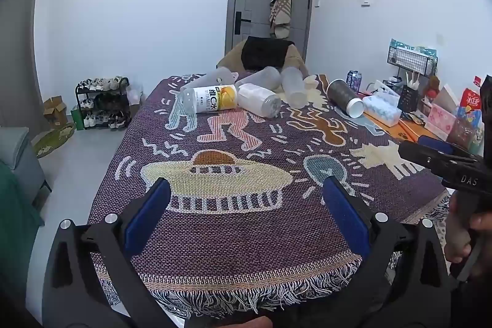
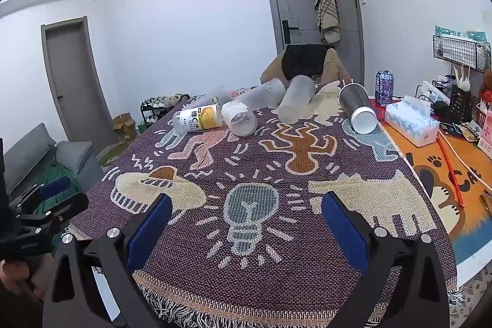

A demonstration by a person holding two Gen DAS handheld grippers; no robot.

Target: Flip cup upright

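Observation:
Several cups lie on their sides at the far end of the patterned cloth: a dark cup with a white inside, a frosted cup, a white-labelled clear cup, a cup with an orange label, and two more frosted cups behind. My left gripper is open and empty over the near end of the cloth. My right gripper is open and empty, also near.
A tissue box, a drink can, a wire rack and snack bags crowd the orange mat on the right. A chair stands behind the table. A shoe rack stands on the floor at left.

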